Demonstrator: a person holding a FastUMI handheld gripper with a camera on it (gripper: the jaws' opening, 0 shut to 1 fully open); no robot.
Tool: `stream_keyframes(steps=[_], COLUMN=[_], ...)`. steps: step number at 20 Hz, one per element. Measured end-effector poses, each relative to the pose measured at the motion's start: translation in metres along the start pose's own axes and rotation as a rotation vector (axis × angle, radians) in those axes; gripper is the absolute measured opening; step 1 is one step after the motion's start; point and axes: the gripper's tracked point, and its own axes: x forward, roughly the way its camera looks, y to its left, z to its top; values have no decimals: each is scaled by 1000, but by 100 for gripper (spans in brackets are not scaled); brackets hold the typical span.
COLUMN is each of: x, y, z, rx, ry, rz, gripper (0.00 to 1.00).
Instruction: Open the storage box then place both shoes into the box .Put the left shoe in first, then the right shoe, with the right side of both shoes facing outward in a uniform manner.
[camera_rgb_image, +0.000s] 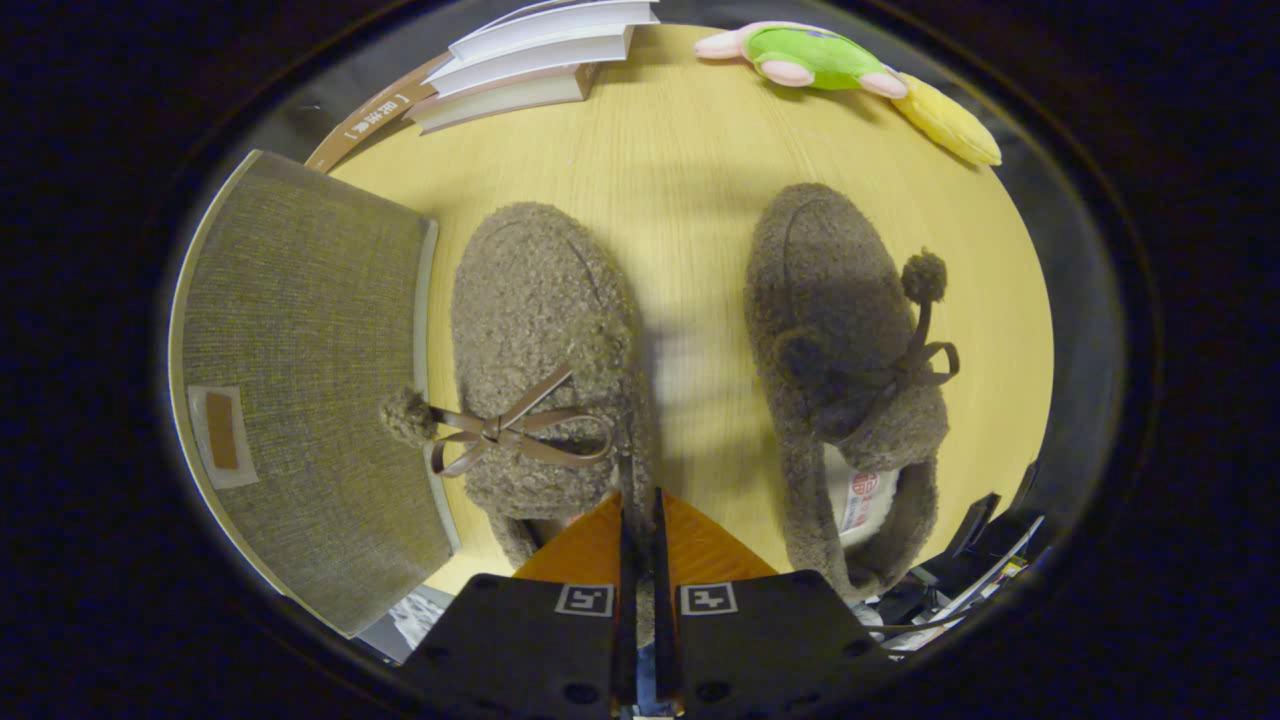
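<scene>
Worktop (690, 190): pale wood, carries everything. Storage box (310, 390): woven grey lid on, closed, to the left of the shoes and touching or nearly touching the left shoe. Left shoe (540, 340): fuzzy brown, toe pointing away, bow and pompom on the box side. Right shoe (835, 330): same type, well apart from the first. Stack of books (530, 60) and plush toy (810, 55) at the far edge. Hand-held gripper (640, 510): fingers nearly together at the left shoe's heel rim; grip on it cannot be confirmed.

brown fuzzy shoes (690, 350), yellow wood-grain table (680, 170)
</scene>
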Motion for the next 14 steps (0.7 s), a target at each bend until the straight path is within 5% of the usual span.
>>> stream_keyframes(steps=[14], x=[-32], y=[30], z=[8], rx=[172], ry=[-101], rz=[6], gripper=[4])
